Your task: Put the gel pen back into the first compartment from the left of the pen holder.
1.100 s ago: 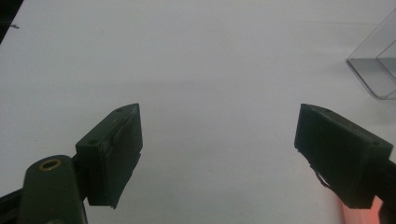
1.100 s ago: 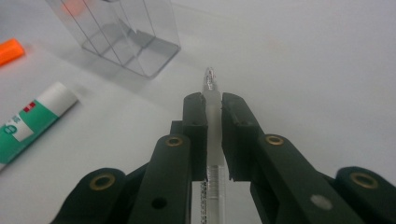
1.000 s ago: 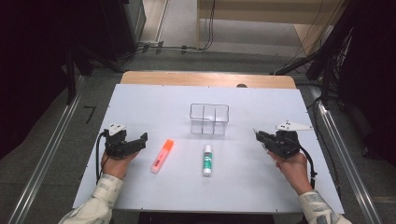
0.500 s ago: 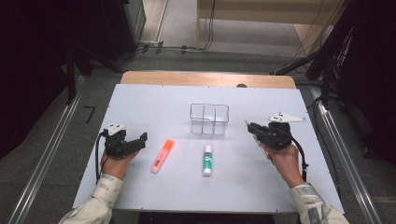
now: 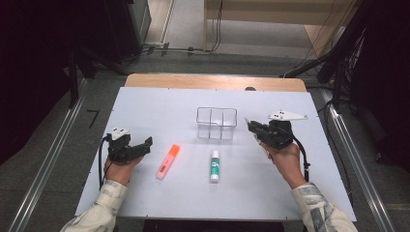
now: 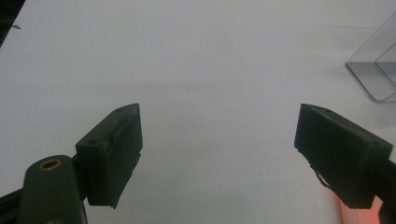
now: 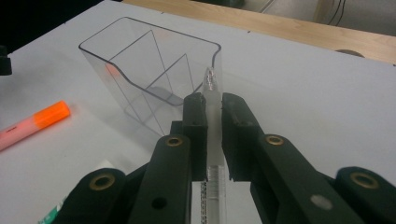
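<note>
1. The person's right gripper (image 5: 255, 129) is clamping a slim translucent pen (image 7: 213, 116) between its two black jaws, and the pen's tip is poking out past them.
2. That pen tip is pointing at the clear divided organizer (image 5: 217, 123), which is standing just ahead of the right gripper (image 7: 214, 108), near but not touching it as far as I can tell.
3. In the right gripper view, the organizer (image 7: 149, 70) is showing inner partitions, and its compartments are looking bare.
4. The right hand (image 5: 284, 157) is holding its gripper above the white surface (image 5: 154, 108), with the grey three-cornered plate (image 5: 286, 115) sitting on top.
5. The left gripper (image 5: 145, 145) is resting low at the person's left, its jaws standing wide apart with nothing between them.
6. In the left gripper view, bare white surface (image 6: 201, 70) is lying between the spread jaws of the left gripper (image 6: 219, 144), and a corner of the organizer (image 6: 376, 70) is showing ahead and to the far right.
7. An orange highlighter (image 5: 168, 161) is lying on the surface just beyond the left gripper's open jaws, towards the middle.
8. A white-and-green glue stick (image 5: 214, 166) is lying between the two grippers, closer to the right one, well apart from the highlighter.
9. The left hand (image 5: 119, 166) is wrapping the left gripper's body, with its cable (image 5: 101, 162) looping beside the wrist.
</note>
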Tool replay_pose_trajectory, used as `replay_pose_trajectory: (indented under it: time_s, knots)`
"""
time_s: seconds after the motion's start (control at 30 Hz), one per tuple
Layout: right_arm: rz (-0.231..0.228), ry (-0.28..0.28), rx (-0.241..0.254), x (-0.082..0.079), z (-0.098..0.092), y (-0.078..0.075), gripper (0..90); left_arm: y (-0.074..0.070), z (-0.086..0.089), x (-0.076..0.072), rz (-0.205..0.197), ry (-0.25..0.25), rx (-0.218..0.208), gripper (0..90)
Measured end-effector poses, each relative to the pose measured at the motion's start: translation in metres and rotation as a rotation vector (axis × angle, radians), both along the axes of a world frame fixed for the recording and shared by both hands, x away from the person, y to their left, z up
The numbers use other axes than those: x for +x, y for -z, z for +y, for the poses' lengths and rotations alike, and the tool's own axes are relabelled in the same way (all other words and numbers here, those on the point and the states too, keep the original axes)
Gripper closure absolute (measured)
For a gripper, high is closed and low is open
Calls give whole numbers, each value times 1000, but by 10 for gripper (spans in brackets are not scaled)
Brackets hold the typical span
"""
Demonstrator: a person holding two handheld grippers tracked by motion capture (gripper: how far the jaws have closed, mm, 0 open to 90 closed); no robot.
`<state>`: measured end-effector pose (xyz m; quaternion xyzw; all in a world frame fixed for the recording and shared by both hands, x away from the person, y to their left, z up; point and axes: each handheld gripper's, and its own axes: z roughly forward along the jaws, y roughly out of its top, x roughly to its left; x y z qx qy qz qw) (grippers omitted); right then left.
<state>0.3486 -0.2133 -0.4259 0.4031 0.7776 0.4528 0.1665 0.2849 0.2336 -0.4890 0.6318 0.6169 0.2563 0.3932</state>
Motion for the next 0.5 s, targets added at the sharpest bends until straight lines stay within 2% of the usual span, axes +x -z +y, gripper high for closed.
replay_pose_trajectory:
  time_s: [0.5]
  knots:
    - [-28, -28, 2, 12, 34, -15, 788, 0, 1, 0, -3, 1, -5, 156]
